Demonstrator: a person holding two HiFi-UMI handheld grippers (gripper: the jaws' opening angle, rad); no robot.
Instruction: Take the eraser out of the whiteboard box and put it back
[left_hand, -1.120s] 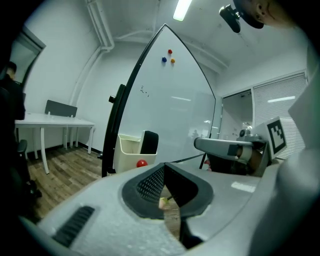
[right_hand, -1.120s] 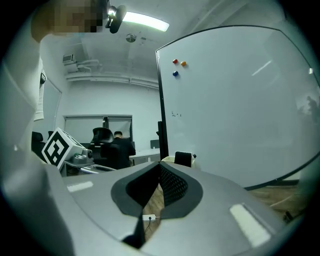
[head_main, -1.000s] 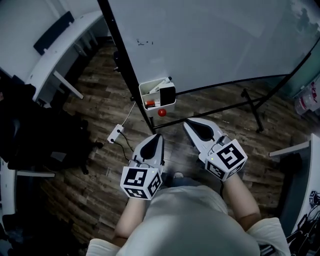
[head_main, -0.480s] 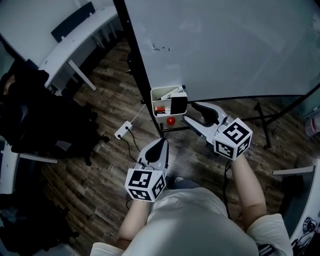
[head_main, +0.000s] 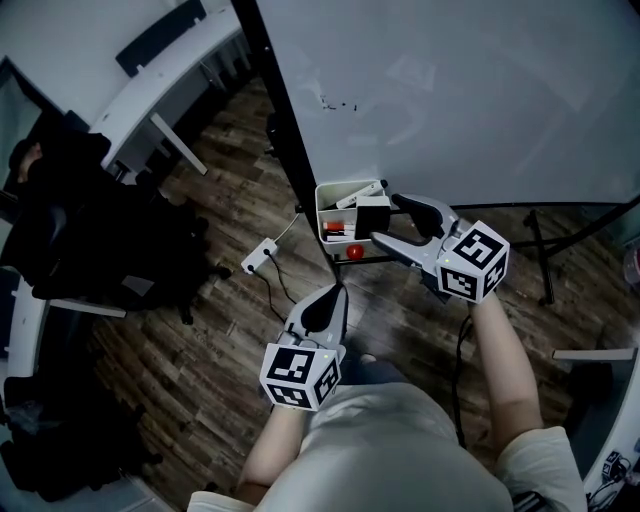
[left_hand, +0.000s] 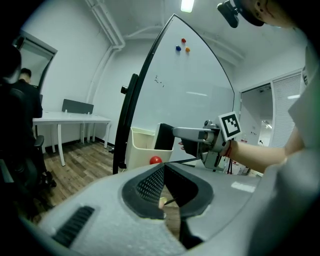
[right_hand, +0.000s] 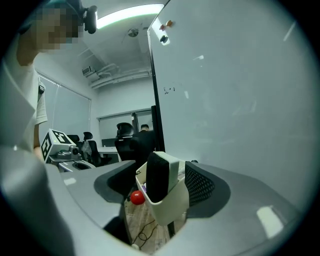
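1. The person's right tool (head_main: 388, 220) is at the white whiteboard box (head_main: 322, 197). Its jaws have just been opening and now stand wide apart, gripping nothing.
2. The black-and-white eraser (head_main: 373, 214) stands upright in the right end of the box. It sits between the right tool's spread jaws, along with that end of the box, and the left pad is clear of it.
3. The box hangs at the lower left corner of the whiteboard (head_main: 480, 90), just beside the board's black frame post. A red ball (head_main: 354, 252) shows just below it.
4. The left tool (head_main: 337, 292) is held nearer the person, well apart from the box. It points toward the box with its jaws closed together and nothing between them.
5. A white power strip (head_main: 259, 256) with its cable lies on the wooden floor (head_main: 200, 330), left of the board. A white table (head_main: 150, 95) stands at the far left.
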